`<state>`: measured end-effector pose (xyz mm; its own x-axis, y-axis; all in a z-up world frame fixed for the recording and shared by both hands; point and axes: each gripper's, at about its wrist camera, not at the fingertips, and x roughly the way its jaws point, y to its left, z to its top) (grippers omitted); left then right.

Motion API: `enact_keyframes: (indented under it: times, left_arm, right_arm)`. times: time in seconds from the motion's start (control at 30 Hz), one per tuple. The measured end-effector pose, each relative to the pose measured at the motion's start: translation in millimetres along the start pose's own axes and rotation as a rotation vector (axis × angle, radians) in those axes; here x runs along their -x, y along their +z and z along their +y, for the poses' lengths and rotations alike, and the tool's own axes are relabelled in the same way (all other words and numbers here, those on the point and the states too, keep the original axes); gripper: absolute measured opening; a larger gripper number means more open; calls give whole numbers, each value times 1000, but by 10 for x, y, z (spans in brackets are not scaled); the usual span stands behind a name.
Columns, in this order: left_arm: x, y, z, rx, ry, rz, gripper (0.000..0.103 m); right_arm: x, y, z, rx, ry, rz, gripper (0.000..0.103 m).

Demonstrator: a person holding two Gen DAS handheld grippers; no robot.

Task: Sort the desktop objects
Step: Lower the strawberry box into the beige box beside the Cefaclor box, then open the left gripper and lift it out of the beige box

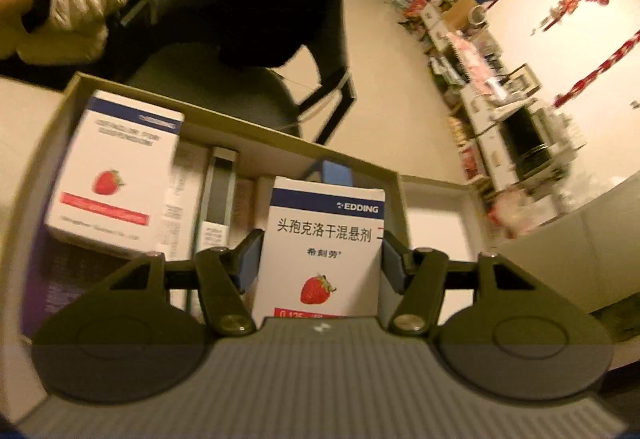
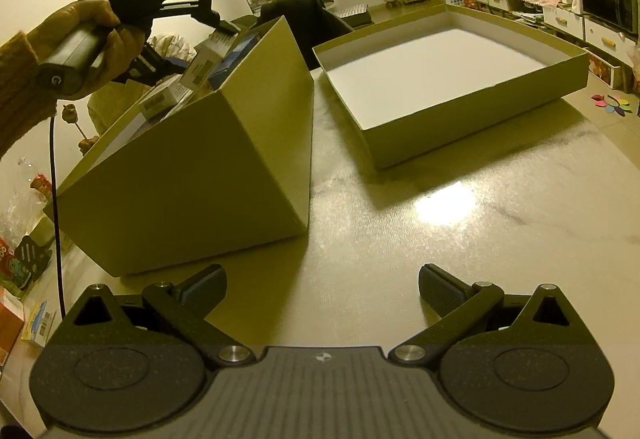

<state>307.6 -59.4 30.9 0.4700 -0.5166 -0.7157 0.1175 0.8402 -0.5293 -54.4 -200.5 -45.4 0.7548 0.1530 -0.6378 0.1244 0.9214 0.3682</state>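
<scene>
Two grippers show. Nearest, the left gripper [image 1: 320, 259] clamps a white strawberry-printed medicine box [image 1: 322, 251] between its pads, held upright over the deep cardboard box [image 2: 192, 167]. A second matching carton [image 1: 114, 171] lies farther in among other packs. The right gripper [image 2: 322, 289] hangs wide and empty above the table [image 2: 460, 247]; beyond it sits the shallow lid [image 2: 452, 79].
</scene>
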Motion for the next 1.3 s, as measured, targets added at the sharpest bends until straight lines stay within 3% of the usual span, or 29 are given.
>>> enact_keyframes:
  times: [0.07, 0.33, 0.77, 1.03, 1.13, 1.2, 1.3]
  left_arm:
    - [-21, 17, 26, 17, -27, 1, 59]
    - [-54, 24, 33, -10, 74, -44, 59]
    - [-95, 51, -25, -41, 104, -36, 61]
    - [35, 65, -29, -50, 94, -72, 75]
    - [111, 59, -43, -77, 88, -88, 70]
    - [156, 51, -50, -95, 85, -93, 55]
    - [196, 12, -59, -130, 87, -85, 50]
  right_arm:
    - [5, -4, 3, -2, 1, 0, 103]
    - [14, -5, 3, -2, 1, 3, 103]
    - [35, -9, 46, 2, 3, 7, 103]
    - [40, -10, 57, 5, 1, 6, 103]
    - [34, -8, 69, 6, 2, 7, 103]
    - [36, -9, 85, 10, 7, 6, 103]
    - [41, -10, 113, 16, 12, 4, 103]
